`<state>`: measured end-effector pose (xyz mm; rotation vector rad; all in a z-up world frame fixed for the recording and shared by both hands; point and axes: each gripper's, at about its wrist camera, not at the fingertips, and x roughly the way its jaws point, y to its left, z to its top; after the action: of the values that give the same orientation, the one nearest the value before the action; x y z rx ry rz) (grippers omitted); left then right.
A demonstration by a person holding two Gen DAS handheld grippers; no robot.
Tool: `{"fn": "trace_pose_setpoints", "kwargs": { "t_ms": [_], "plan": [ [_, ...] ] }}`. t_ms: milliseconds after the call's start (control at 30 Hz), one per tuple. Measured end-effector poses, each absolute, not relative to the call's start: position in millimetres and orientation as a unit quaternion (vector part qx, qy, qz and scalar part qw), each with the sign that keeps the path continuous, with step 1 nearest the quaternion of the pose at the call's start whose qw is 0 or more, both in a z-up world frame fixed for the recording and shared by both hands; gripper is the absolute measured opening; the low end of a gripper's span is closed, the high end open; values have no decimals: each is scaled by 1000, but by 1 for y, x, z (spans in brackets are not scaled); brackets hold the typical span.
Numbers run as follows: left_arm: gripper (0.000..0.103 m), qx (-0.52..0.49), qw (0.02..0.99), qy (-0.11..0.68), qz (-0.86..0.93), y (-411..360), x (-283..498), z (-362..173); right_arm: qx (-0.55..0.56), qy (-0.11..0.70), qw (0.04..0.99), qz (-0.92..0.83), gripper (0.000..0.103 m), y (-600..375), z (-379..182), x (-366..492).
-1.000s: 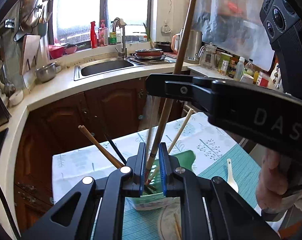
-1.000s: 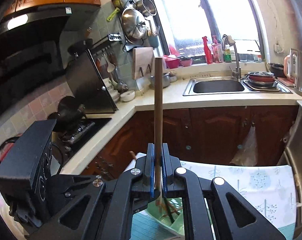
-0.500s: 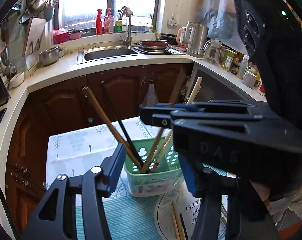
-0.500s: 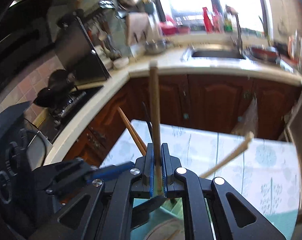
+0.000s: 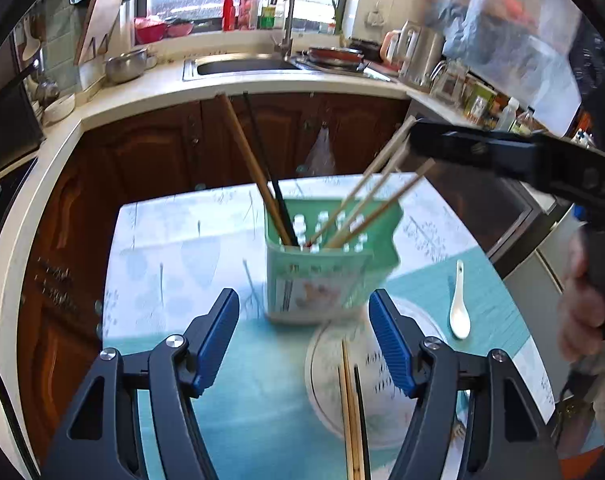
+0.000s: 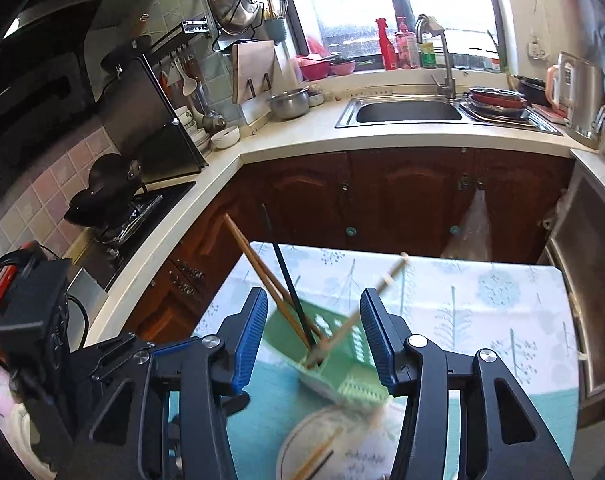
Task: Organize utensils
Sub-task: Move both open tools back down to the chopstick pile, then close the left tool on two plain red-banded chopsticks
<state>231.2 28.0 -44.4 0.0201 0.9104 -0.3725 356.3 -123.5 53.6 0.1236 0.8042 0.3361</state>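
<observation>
A green perforated utensil basket (image 5: 326,264) stands on the table and holds several chopsticks (image 5: 258,176), brown, black and pale, leaning out both ways. My left gripper (image 5: 304,340) is open and empty just in front of the basket. My right gripper (image 6: 313,334) is open and empty above the basket (image 6: 342,344); its body also shows at the right of the left wrist view (image 5: 514,156). A white plate (image 5: 366,380) in front of the basket carries a few more chopsticks (image 5: 352,408). A white ceramic spoon (image 5: 459,304) lies to the right.
The table has a pale tree-print cloth (image 5: 174,248) and a teal mat (image 5: 262,400). Dark wood cabinets (image 6: 402,196) and a white counter with a sink (image 6: 406,112) stand behind. A stove with black pans (image 6: 110,196) is at the left.
Both grippers have opened. The long brown chopstick that the right gripper held upright has been let go and now leans in the basket. The left gripper has drawn back from the basket.
</observation>
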Motion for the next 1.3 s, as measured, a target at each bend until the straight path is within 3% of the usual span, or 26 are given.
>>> {"fn": "trace_pose_setpoints", "kwargs": {
  "t_ms": [200,300,567,900,967,1033,1133,1233,1300],
  "plan": [
    [67,8,874,449,-184,29,191,-43,77,385,906,161,49,-154,65,284],
    [76,4,877,447,-175,29,170,-44,83,390,902,165,49,-169,57,241],
    [76,-14,876,455,-158,24,140,-60,112,436,879,158,49,-188,-7,146],
    [75,-32,847,505,-163,12,121,-111,139,495,845,148,49,-194,-73,98],
    [68,-27,841,516,-162,11,119,-121,141,501,842,143,49,-195,-82,90],
    [50,-22,828,536,-164,10,117,-135,143,504,839,145,48,-194,-85,95],
    [32,-20,809,564,-163,10,119,-155,138,513,834,148,46,-191,-96,92],
    [20,-11,800,578,-161,11,120,-168,135,524,827,153,43,-187,-106,88],
    [19,-2,796,584,-158,11,121,-174,138,530,822,158,42,-186,-110,87]
  ]
}}
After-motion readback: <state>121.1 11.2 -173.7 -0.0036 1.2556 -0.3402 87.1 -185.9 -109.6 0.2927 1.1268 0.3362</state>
